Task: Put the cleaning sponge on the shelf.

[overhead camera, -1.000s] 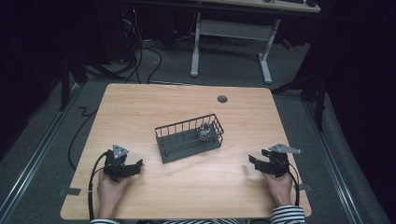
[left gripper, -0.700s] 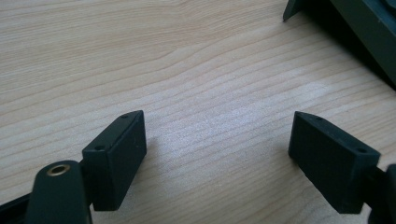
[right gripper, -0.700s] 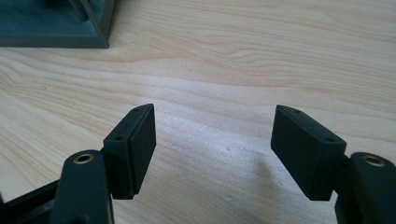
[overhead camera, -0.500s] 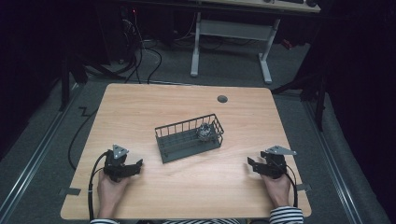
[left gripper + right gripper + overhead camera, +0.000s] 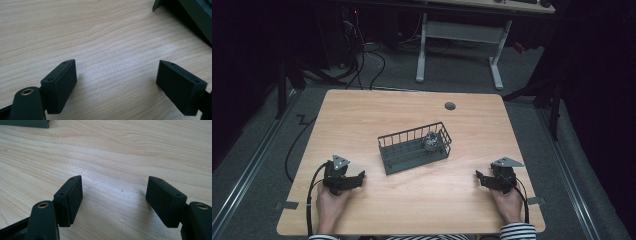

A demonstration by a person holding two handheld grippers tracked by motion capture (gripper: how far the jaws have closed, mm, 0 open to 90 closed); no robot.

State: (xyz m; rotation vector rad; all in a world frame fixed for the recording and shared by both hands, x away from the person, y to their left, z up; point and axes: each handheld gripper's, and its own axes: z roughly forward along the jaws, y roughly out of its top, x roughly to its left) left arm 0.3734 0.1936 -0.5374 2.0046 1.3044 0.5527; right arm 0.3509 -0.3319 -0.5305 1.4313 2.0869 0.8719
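Note:
A dark wire basket [image 5: 387,149] stands near the middle of the wooden table [image 5: 362,115], with a small grey crumpled object [image 5: 430,141] in its right end. My left gripper [image 5: 358,178] rests on the table at the front left, open, its jaws pointing right toward the basket. In the left gripper view the gripper [image 5: 117,80] has bare wood between its jaws, and a corner of the basket [image 5: 195,15] shows at the top right. My right gripper [image 5: 478,178] lies at the front right, open and pointing left. Its own view [image 5: 115,197] shows bare wood between the jaws.
A round grey cable hole [image 5: 450,106] sits near the table's far edge. Beyond the table stands a white desk frame [image 5: 457,35], with cables on the dark floor [image 5: 377,60]. A person's hands [image 5: 332,202] hold both grippers at the front edge.
The right gripper has shifted slightly toward the front edge and settled on the table. The left gripper and the basket have not moved.

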